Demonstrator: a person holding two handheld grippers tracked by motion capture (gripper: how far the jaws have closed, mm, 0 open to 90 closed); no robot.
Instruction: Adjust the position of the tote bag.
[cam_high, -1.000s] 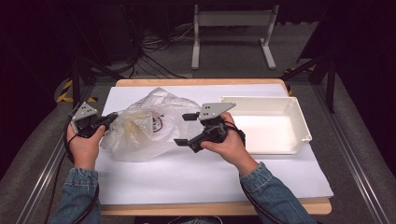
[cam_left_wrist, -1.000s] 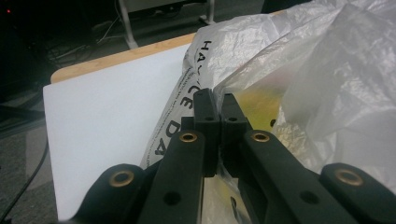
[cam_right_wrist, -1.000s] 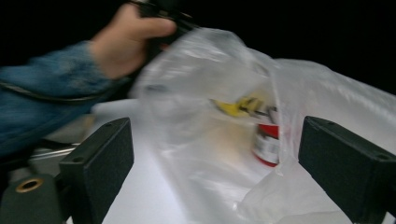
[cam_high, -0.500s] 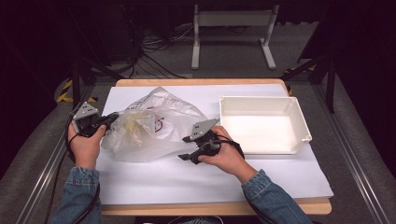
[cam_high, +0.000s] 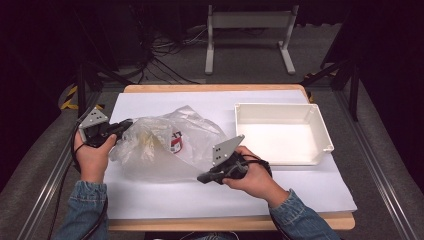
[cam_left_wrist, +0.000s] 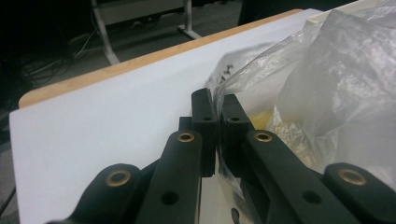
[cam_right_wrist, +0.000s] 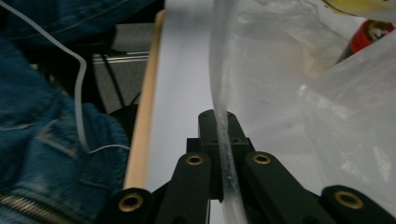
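Observation:
A clear plastic bag (cam_high: 165, 145) lies crumpled on the white sheet, with a red-labelled item (cam_high: 176, 141) and yellowish contents inside. My left gripper (cam_high: 125, 125) is at the bag's left edge, shut on the film; in the left gripper view its jaws (cam_left_wrist: 217, 116) pinch the bag's (cam_left_wrist: 327, 93) edge. My right gripper (cam_high: 204, 178) is at the bag's near right corner, low on the table. In the right gripper view its jaws (cam_right_wrist: 219, 126) are shut on a fold of the bag (cam_right_wrist: 280, 70), and the red item (cam_right_wrist: 369, 32) shows through the film.
An empty white tray (cam_high: 320, 127) stands at the right of the table, beyond my right hand. The white sheet (cam_high: 200, 195) covers the wooden table (cam_high: 210, 87). Cables and a stand's legs lie on the floor behind.
My right gripper has dropped from above the bag's right side toward the near edge and closed on the bag's corner. The left gripper has held its place.

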